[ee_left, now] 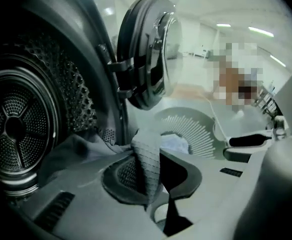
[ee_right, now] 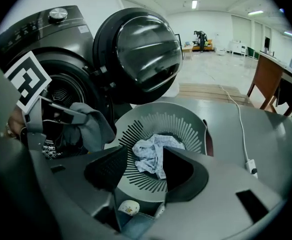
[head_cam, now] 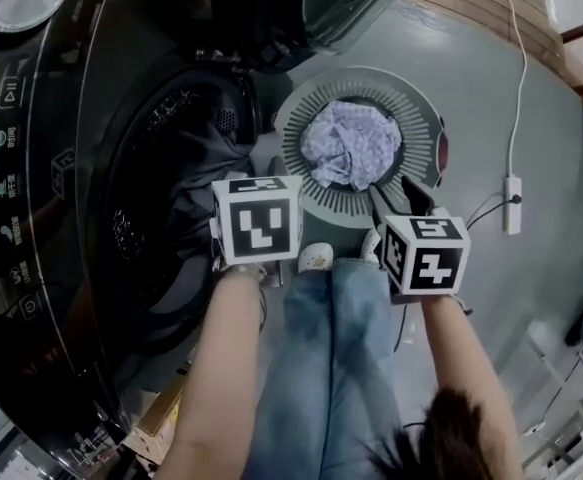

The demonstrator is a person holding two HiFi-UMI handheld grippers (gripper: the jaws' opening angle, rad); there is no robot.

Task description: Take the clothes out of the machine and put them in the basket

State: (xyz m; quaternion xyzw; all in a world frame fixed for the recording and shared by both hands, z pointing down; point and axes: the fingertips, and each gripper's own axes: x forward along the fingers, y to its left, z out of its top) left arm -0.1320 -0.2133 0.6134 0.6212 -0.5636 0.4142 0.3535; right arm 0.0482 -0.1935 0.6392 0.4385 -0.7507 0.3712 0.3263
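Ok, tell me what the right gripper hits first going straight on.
Most likely the crumpled pale garment lying in the slatted grey basket: the right gripper, jaws apart and empty, points straight at it. Depth is hard to judge.

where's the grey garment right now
Left gripper view: the grey garment is pinched in the jaws of the left gripper, trailing out of the open machine on the left, with the basket just beyond to the right.

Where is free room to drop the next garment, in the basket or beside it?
Free: the slotted wall of the basket around the patterned cloth in its middle, and the floor between basket and power strip. Crowded: the drum mouth, where the left claw grips a grey garment.
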